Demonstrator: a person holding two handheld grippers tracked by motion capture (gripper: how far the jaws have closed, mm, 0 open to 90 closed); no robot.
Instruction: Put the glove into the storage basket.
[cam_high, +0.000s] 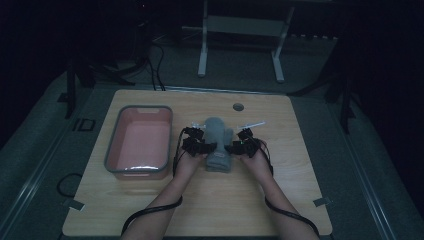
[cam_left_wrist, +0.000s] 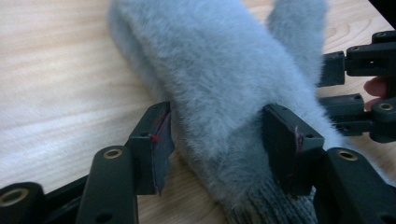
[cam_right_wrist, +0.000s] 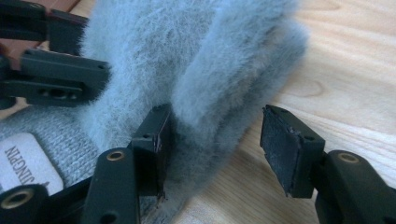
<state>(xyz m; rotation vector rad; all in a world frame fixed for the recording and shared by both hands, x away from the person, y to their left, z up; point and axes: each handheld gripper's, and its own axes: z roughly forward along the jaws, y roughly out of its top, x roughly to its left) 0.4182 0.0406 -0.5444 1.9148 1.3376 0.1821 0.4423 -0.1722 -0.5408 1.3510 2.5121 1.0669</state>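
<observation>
A grey fluffy mitten (cam_high: 218, 142) lies flat in the middle of the wooden table (cam_high: 200, 210), its knitted cuff toward the person. My left gripper (cam_high: 207, 146) meets it from the left, near the cuff. In the left gripper view both pads (cam_left_wrist: 159, 140) sit against the mitten (cam_left_wrist: 219, 79) across its lower part. My right gripper (cam_high: 231, 148) comes in from the right at the thumb side. In the right gripper view the mitten's thumb (cam_right_wrist: 219, 93) stands between the jaws: the left pad (cam_right_wrist: 156, 140) touches the fur, the right pad is apart from it.
A pink bin with a grey rim (cam_high: 114, 145) stands on the table left of the mitten. A small round hole (cam_high: 238, 107) is in the tabletop at the back. A white label (cam_right_wrist: 25, 158) is sewn on the cuff. Floor and a table frame lie beyond.
</observation>
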